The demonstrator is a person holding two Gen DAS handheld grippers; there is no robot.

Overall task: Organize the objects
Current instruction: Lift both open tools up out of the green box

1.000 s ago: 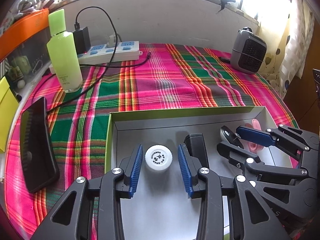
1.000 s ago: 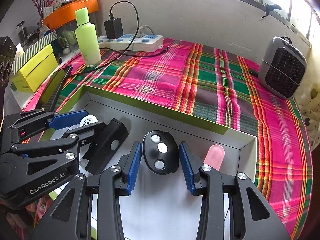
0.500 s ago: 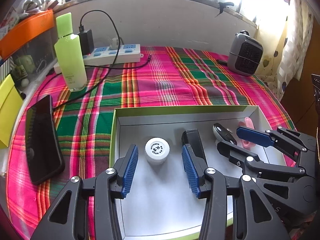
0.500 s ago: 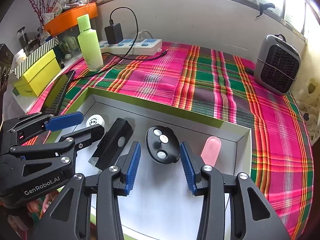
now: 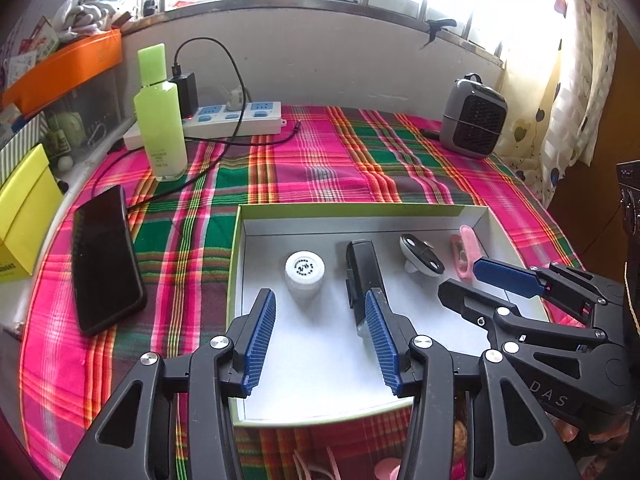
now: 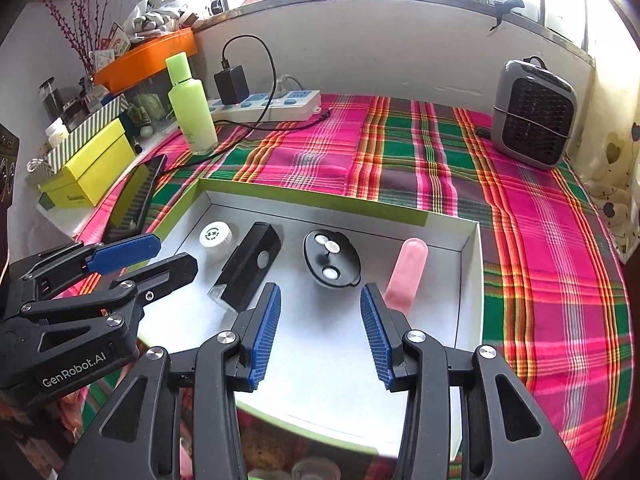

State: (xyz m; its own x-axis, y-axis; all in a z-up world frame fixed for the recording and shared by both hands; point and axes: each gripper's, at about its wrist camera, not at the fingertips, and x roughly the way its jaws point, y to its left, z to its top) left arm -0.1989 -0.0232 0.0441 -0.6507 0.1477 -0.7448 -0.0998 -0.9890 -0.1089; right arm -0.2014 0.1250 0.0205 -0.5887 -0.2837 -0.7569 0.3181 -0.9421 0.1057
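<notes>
A shallow green-rimmed box lies on the plaid cloth. In it lie a white round jar, a black rectangular device, a black oval disc with white buttons and a pink case. My left gripper is open and empty, raised above the box's near part behind the jar. My right gripper is open and empty, raised behind the disc. Each gripper shows in the other's view.
A black phone lies left of the box. A green bottle, a power strip with charger and cable, and a grey heater stand at the back. Yellow boxes and an orange tray sit at far left.
Both grippers have pulled back and up from the box. The jar and the disc, earlier between the open fingers, now lie well ahead of them in the box.
</notes>
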